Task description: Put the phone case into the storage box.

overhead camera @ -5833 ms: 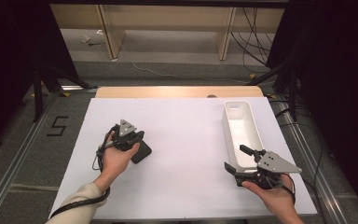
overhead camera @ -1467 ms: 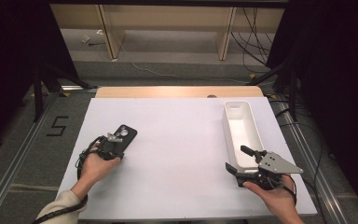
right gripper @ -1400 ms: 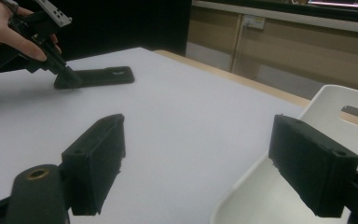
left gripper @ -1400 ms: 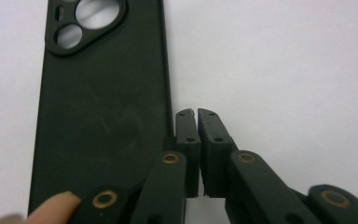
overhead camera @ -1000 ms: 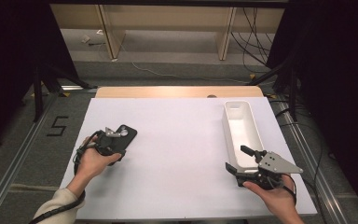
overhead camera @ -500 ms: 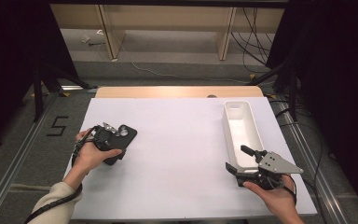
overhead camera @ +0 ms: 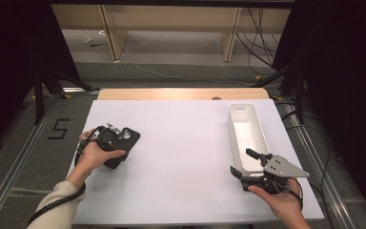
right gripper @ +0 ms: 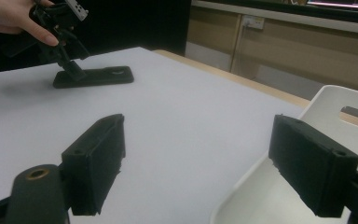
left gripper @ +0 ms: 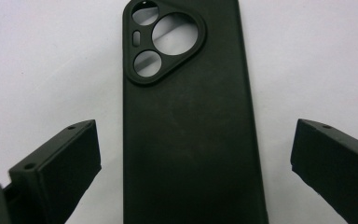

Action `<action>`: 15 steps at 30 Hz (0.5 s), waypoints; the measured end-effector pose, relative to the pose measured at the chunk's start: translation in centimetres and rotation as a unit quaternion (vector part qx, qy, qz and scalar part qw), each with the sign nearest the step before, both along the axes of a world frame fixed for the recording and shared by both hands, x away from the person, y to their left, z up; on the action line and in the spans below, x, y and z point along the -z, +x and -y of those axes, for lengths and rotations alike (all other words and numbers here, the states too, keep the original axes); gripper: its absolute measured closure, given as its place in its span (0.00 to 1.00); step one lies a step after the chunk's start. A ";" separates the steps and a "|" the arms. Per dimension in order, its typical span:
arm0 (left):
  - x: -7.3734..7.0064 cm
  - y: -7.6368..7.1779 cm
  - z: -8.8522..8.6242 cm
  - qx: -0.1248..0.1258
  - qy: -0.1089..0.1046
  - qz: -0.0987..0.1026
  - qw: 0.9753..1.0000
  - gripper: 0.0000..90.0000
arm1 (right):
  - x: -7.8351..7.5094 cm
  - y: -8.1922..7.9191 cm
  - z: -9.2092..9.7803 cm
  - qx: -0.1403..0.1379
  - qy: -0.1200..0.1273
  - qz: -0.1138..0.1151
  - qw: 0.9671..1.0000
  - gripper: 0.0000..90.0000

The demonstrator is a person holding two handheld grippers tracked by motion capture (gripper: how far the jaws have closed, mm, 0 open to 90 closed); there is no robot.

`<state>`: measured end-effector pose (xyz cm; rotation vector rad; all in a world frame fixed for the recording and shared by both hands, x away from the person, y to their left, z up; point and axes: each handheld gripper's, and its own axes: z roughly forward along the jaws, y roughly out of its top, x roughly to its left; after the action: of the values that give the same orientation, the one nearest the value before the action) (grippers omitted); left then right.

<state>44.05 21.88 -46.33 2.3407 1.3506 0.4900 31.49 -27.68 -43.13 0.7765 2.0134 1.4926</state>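
I kept the left tongs [left gripper: 193,175] spread astride the phone case [left gripper: 189,121], judging I should centre them on its long edges before pinching.

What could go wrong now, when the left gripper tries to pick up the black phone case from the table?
1. The phone case lies flat on the white table, and the left gripper stands open with one jaw on each side. The jaws may slide over its thin edges and miss.
2. The case looks soft, so a hard squeeze may bend it or make it pop out.
3. The white bin lies across the table beside the right gripper, so a weak grip could drop the case on the way.
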 end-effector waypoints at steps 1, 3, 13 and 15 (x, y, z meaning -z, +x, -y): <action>0.1 0.1 0.0 0.000 0.002 -0.002 1.000 0.01 | 0.0 0.0 0.0 0.001 0.000 0.000 1.000 0.22; 0.2 0.3 -0.1 -0.002 0.005 -0.004 1.000 0.01 | 0.0 0.0 0.0 0.001 0.000 0.000 1.000 0.22; 0.8 0.9 -0.5 -0.007 0.012 -0.023 1.000 0.02 | 0.0 0.0 0.1 0.001 0.000 0.001 1.000 0.22; 0.9 1.0 -0.5 -0.007 0.012 -0.026 1.000 0.02 | 0.0 0.0 0.1 0.000 0.000 0.001 1.000 0.22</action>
<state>45.04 22.34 -47.26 2.3801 1.3928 0.4541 31.49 -27.73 -43.12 0.7751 2.0117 1.4919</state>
